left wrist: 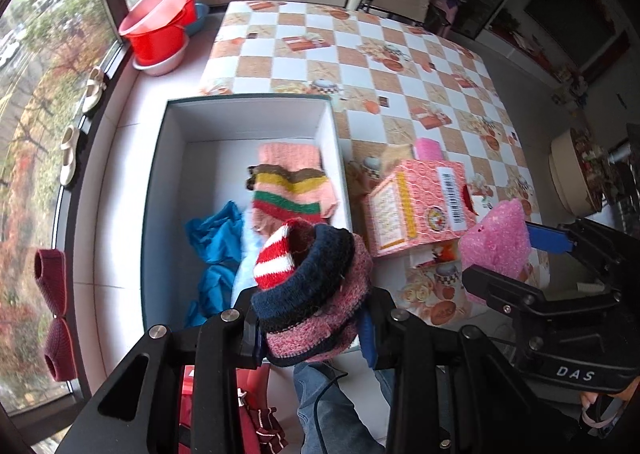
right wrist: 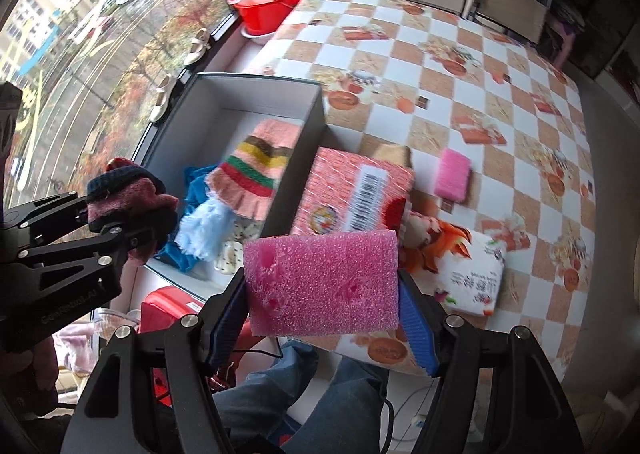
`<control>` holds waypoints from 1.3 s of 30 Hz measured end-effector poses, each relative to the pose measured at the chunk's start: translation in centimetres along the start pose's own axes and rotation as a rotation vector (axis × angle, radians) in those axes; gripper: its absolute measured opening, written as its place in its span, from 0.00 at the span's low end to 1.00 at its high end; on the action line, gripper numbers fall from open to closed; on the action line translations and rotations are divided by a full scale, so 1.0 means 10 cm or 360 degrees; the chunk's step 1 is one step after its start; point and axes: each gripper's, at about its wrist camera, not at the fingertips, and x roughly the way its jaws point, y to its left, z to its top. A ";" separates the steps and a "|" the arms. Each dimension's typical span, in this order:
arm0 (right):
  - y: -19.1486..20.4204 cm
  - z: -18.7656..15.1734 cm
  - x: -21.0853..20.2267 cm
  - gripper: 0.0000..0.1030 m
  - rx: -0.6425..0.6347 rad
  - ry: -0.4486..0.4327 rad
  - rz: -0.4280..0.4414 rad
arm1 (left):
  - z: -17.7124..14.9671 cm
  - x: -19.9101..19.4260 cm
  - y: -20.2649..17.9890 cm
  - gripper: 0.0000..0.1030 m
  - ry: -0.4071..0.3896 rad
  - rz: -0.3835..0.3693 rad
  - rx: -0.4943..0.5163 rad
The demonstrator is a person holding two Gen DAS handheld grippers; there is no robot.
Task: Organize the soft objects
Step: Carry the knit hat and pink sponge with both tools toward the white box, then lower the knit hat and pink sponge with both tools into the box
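My left gripper (left wrist: 312,328) is shut on a rolled knit hat (left wrist: 316,294), pink and navy with a red-white striped part, held above the near end of the open white box (left wrist: 176,190); it also shows in the right wrist view (right wrist: 132,194). The box holds a striped pink knit piece (left wrist: 292,182), a blue cloth (left wrist: 218,254) and a pale blue fluffy piece (right wrist: 204,230). My right gripper (right wrist: 322,314) is shut on a pink foam sponge (right wrist: 324,282), right of the box over the table's near edge; the sponge shows in the left wrist view (left wrist: 496,250).
A pink tissue box (right wrist: 356,190) lies beside the white box on the checkered table (right wrist: 480,74). A smaller pink sponge (right wrist: 452,174), a white printed packet (right wrist: 476,278) and a plush toy (right wrist: 436,242) lie nearby. Red basins (left wrist: 160,26) stand on the windowsill.
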 end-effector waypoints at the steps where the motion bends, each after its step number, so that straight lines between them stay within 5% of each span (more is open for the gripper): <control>1: 0.09 0.05 0.02 0.69 -0.0040 -0.0001 0.0008 | 0.00 0.00 0.06 0.37 -0.0001 0.0004 -0.0022; 16: 0.77 0.67 0.37 0.69 -0.0285 0.0060 0.0141 | 0.09 0.16 0.79 0.37 0.0001 0.0116 -0.0282; 28: 0.65 1.27 0.85 0.69 -0.0148 0.0141 0.0140 | 0.36 0.57 1.09 0.37 0.0077 0.0156 -0.0397; 39: 0.61 1.47 1.17 0.69 -0.0089 0.0230 0.0158 | 0.56 0.90 1.11 0.37 0.0144 0.0161 -0.0414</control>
